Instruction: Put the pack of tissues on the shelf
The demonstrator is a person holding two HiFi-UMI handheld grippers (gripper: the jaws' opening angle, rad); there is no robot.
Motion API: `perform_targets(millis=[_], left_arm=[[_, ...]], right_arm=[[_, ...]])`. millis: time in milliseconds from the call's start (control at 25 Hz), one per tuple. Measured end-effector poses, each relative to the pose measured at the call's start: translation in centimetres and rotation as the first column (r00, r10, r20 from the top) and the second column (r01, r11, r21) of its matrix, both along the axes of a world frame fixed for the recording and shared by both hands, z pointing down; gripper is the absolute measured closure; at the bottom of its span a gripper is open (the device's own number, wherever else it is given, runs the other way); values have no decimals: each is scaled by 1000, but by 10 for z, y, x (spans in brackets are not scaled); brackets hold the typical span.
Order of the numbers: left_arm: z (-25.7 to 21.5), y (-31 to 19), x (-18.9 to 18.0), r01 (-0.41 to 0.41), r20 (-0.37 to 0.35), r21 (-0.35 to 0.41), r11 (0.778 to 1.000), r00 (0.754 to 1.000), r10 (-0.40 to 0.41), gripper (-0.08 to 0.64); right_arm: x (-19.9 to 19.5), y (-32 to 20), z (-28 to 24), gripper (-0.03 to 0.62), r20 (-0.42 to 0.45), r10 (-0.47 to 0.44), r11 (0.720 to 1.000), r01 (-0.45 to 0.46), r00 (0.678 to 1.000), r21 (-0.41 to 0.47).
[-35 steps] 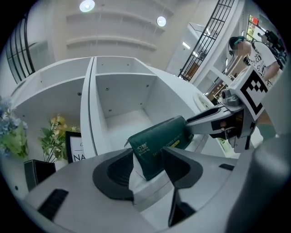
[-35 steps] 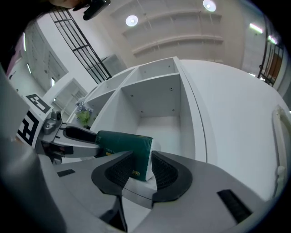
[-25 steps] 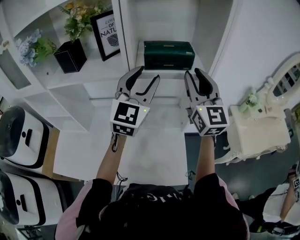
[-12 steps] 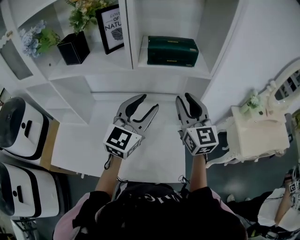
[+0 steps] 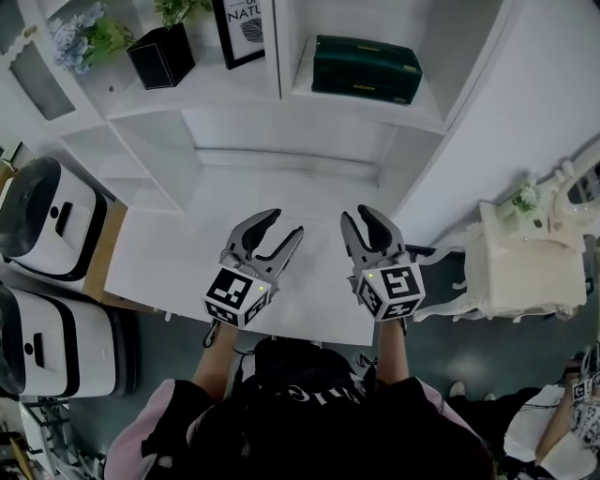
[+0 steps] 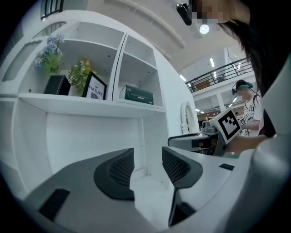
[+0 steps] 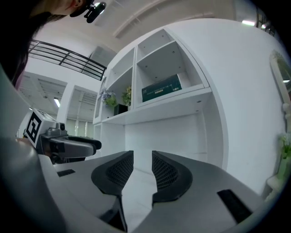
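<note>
The dark green pack of tissues (image 5: 366,68) lies flat on the white shelf (image 5: 375,105) in the upper right compartment; it also shows small and high up as the pack (image 6: 138,95) in the left gripper view and the pack (image 7: 161,88) in the right gripper view. My left gripper (image 5: 278,225) hovers over the white tabletop (image 5: 178,258), open and empty, well below the pack. My right gripper (image 5: 359,219) hangs beside it, also open with nothing between its jaws. In their own views the left gripper (image 6: 148,166) and the right gripper (image 7: 142,168) point level at the wall under the shelf.
A black planter with flowers (image 5: 161,52) and a framed print (image 5: 242,28) stand in the left shelf compartment. Two white appliances (image 5: 52,230) sit at the left of the table. A white ornate stand (image 5: 530,258) is at the right. A second person (image 6: 245,113) stands far right.
Both grippers have dropped away from the shelf and pulled back toward me over the tabletop. The tissue pack stays on the shelf. Jaw gaps look the same.
</note>
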State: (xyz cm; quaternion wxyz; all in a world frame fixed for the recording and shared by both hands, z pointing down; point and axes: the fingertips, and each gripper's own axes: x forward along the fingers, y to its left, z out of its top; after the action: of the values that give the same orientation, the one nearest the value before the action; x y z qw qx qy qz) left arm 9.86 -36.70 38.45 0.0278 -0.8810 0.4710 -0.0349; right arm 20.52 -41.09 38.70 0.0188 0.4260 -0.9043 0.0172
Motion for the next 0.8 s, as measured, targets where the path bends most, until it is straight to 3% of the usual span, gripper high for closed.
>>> perform_targets(millis=[360,800], left_arm=[[59,58,-49,151,-27,-136,979,987,-156,357],[76,131,-125,272,-78,-164,948,955,-287,417]], right_arm=[[-40,37,55,442,-35,-115,988,111,993,-105],[-113,102,69,442,-53,-227,965,218,972,-144]])
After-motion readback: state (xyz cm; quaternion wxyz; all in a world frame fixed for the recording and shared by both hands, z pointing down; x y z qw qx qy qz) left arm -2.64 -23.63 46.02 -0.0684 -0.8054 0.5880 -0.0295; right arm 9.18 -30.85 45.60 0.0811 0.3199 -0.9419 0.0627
